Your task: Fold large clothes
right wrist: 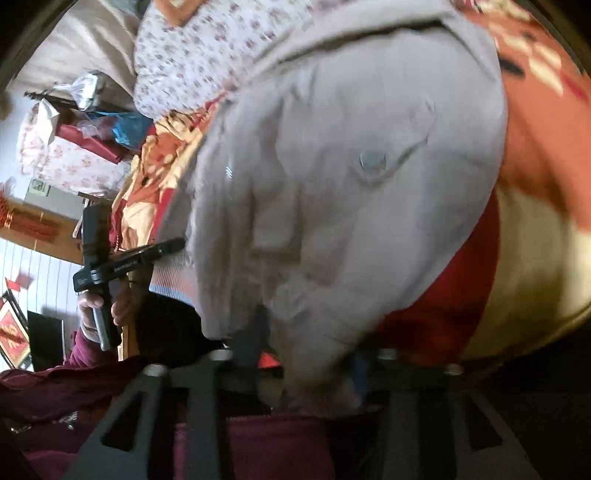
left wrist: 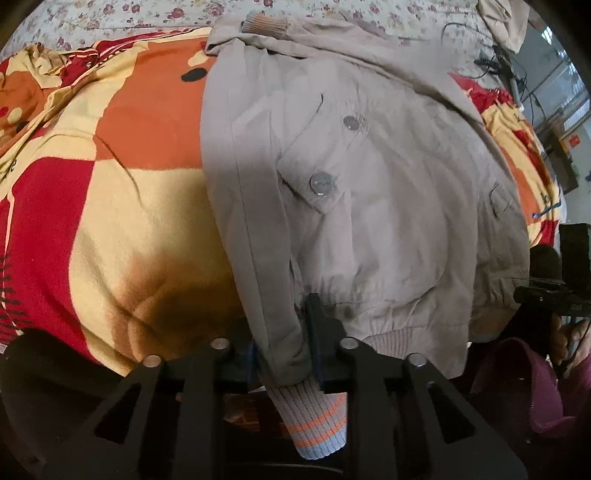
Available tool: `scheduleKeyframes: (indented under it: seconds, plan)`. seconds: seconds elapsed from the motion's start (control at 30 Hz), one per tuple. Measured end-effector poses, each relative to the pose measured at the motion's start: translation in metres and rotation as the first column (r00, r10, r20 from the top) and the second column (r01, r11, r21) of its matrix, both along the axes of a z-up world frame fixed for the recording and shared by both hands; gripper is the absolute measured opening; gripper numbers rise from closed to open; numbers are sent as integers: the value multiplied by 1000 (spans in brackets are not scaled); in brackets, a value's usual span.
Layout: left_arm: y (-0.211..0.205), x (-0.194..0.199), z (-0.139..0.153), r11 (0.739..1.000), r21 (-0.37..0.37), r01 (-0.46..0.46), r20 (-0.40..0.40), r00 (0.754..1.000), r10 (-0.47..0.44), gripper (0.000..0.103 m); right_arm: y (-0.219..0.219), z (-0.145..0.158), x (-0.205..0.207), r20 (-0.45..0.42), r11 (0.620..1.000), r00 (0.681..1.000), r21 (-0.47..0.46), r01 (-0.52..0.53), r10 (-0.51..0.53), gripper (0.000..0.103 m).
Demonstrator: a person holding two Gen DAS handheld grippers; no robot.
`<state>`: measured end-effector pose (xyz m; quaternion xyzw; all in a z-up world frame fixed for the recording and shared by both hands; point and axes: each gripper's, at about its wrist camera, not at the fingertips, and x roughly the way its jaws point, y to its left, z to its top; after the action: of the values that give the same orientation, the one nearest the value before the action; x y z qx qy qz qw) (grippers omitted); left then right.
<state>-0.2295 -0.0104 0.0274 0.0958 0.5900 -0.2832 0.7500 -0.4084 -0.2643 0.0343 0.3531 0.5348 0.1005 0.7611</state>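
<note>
Jacket (left wrist: 369, 192) flat on blanket (left wrist: 122, 155); our left tongs (left wrist: 284, 354) clamp its sleeve (left wrist: 280, 325), right tongs (right wrist: 306, 354) straddle blurred hem, grip unclear.

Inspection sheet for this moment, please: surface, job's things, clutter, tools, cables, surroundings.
Surface: bed under an orange, red and cream blanket; floral sheet behind.
Job's things: beige jacket spread flat, front up; striped sleeve cuff near the camera.
Clutter: bags and bundles beside the bed.
Tools: left tool closed on the sleeve above the cuff; right tool has jacket hem between its fingers, grip unclear through blur.
Cables: black cables at the far edge.
Surroundings: window, red decorations.
</note>
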Motion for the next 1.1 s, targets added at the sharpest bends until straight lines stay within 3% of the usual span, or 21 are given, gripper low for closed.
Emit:
scheduleKeyframes:
  seconds: [0.1, 0.27, 0.33, 0.4, 0.5, 0.67, 0.77, 0.9, 1.07, 1.1]
  plan:
    - [-3, -3, -6, 1000, 20, 10, 10, 1000, -10, 49, 3, -3, -2, -9, 1000, 1000, 9, -1, 1, 50]
    - [-4, -10, -11, 999, 45, 26, 46, 999, -28, 53, 14, -5, 8, -39, 998, 998, -33, -53, 51, 49]
    - [-4, -12, -10, 998, 51, 35, 52, 998, -37, 52, 20, -2, 11, -35, 996, 997, -55, -77, 75, 30]
    - [-2, -12, -9, 998, 48, 37, 45, 998, -39, 45, 23, 5, 12, -14, 996, 998, -61, -70, 69, 15]
    - [0, -9, -5, 999, 36, 24, 33, 999, -25, 28, 16, 14, 8, 52, 999, 998, -26, -42, 44, 8]
    - [0, -6, 7, 1000, 7, 7, 40, 999, -7, 16, 10, 41, 7, 169, 999, 985, -44, -27, 34, 5]
    - [5, 1, 32, 999, -45, -2, 82, 997, 6, 15, 5, 56, 10, 222, 999, 975, -52, -6, 17, 4]
    - [4, 32, 75, 983, -172, -55, 134, 988, 79, 14, -18, 76, 17, 321, 997, 945, -6, 73, -68, 3]
    - [-14, 86, 103, 953, -278, -121, 163, 972, 171, 12, -60, 96, 38, 431, 974, 873, 73, 217, -227, 2]
    - [-15, 94, 108, 949, -287, -132, 173, 967, 187, 0, -70, 100, 45, 451, 965, 854, 86, 248, -260, 2]
